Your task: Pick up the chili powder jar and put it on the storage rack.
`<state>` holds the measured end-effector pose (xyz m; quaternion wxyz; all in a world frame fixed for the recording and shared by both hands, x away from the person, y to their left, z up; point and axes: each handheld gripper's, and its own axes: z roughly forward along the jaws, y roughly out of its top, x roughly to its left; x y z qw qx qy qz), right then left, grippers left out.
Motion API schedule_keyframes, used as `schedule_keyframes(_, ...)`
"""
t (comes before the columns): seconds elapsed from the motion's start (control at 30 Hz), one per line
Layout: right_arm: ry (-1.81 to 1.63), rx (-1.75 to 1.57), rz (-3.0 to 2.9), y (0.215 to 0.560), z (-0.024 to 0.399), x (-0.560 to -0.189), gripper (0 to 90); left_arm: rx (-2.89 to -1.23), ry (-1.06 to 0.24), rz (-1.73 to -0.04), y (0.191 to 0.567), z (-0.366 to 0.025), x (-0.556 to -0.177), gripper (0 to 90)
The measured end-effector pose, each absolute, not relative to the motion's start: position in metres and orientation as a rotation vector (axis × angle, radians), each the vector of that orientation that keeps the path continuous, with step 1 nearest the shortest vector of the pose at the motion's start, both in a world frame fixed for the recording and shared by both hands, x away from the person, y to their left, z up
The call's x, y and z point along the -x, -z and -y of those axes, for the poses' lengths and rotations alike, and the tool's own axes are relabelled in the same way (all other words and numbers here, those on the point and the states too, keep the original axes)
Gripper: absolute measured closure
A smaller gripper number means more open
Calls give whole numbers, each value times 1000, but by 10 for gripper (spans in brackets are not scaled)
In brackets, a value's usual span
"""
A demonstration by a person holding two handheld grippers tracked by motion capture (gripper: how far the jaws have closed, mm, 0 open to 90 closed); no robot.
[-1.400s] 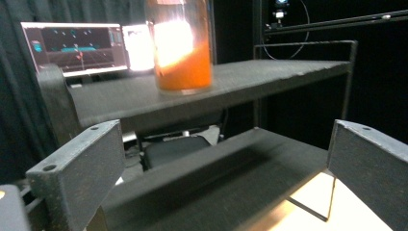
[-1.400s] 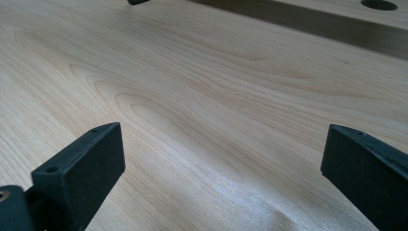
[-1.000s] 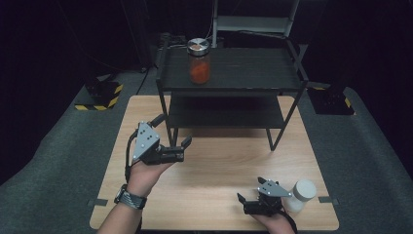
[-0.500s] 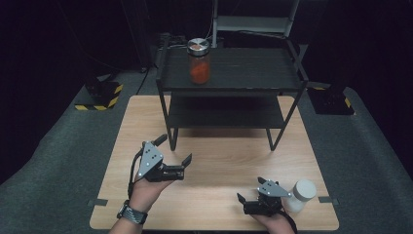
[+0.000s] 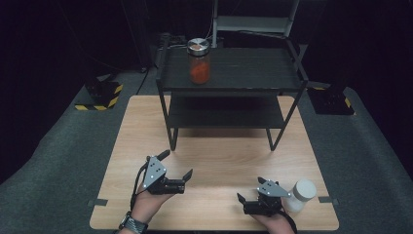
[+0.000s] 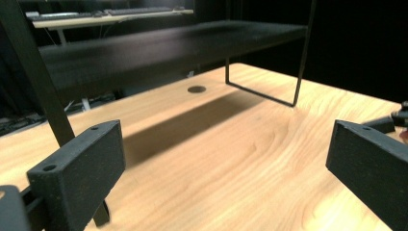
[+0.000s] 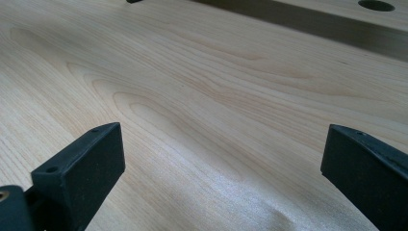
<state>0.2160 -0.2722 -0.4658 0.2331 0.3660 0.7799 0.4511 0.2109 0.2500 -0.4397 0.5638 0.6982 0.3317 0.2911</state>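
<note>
My left gripper (image 5: 176, 165) hovers over the front left of the wooden table (image 5: 219, 156), open and empty. In the left gripper view its jaws (image 6: 226, 159) stand wide apart, facing the black two-tier rack (image 6: 159, 43). My right gripper (image 5: 249, 189) rests near the front edge, also open with nothing in it. Bare wood lies between its jaws (image 7: 221, 163) in the right gripper view. A glass jar with orange contents and a metal lid (image 5: 199, 61) stands on the top shelf of the rack (image 5: 229, 73). A white-lidded jar (image 5: 302, 192) sits just right of my right gripper.
The rack's thin black legs (image 5: 173, 131) stand on the far half of the table, with a lower shelf (image 5: 226, 114) beneath the top one. A round hole (image 6: 196, 89) marks the tabletop under the rack. Dark carpet (image 5: 58, 146) surrounds the table.
My left gripper has drawn back from beside the rack's front left leg toward the front edge and slightly right. The right gripper and both jars have stayed put.
</note>
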Motion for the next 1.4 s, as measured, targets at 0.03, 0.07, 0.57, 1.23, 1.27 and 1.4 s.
schedule_keyframes(0.03, -1239, -1005, -2142, 466, 272, -216, 13, -1648, -676, -794, 446, -250, -210, 3)
schedule_keyframes(0.07, -1239, -1005, -2142, 466, 272, -216, 13, -1648, -676, -794, 446, -250, -210, 3)
schedule_keyframes(0.57, -1240, -1015, -2139, 466, 272, -216, 12, -1706, -589, -848, 485, -248, -203, 3)
schedule_keyframes(1.23, -1199, -1004, -2128, 465, 264, -214, 13, -1851, -618, -832, 486, -245, -200, 5)
schedule_keyframes(1.27, -1194, -999, -2133, 465, 264, -214, 13, -1857, -616, -835, 485, -246, -201, 10)
schedule_keyframes(1.4, -1190, -1002, -2130, 465, 263, -213, 15, -1851, -608, -865, 484, -248, -201, 9)
